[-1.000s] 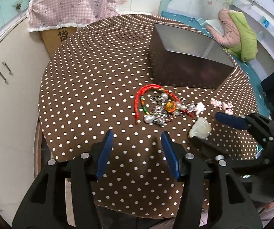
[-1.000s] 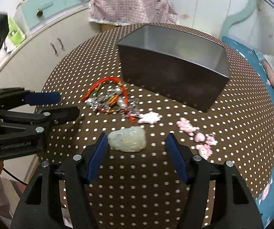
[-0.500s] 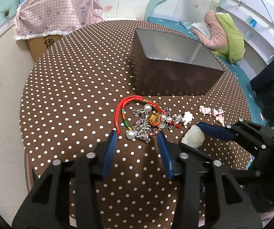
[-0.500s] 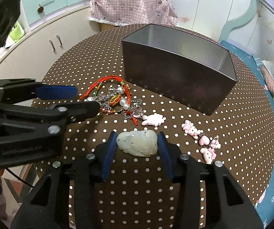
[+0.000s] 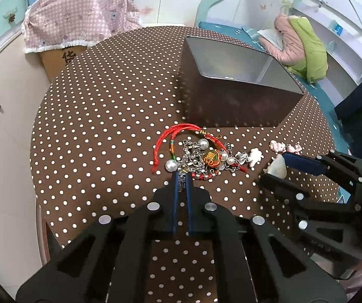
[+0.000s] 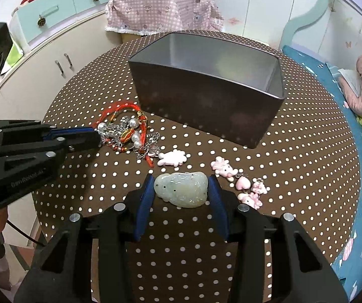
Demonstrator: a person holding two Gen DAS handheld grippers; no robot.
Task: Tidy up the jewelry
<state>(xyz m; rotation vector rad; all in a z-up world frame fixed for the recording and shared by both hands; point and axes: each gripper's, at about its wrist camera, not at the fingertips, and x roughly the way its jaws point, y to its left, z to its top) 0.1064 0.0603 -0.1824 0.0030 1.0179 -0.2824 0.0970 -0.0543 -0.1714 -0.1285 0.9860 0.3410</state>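
Both tools are gripping now: the right tool (image 6: 181,192), wider a second ago, is pinching the jade pendant (image 6: 181,193), while the left tool (image 5: 181,176), wide a second ago, is clamping the tangled chain bundle (image 5: 201,159) on the bench (image 5: 100,116). Lifting toward the metal box (image 6: 206,96) beyond likely comes next.

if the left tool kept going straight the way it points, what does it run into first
The left tool is shut on a silver chain at the near edge of the jewelry tangle, so it would push into that pile first. Beyond it stands the tin box, though depth is hard to judge.
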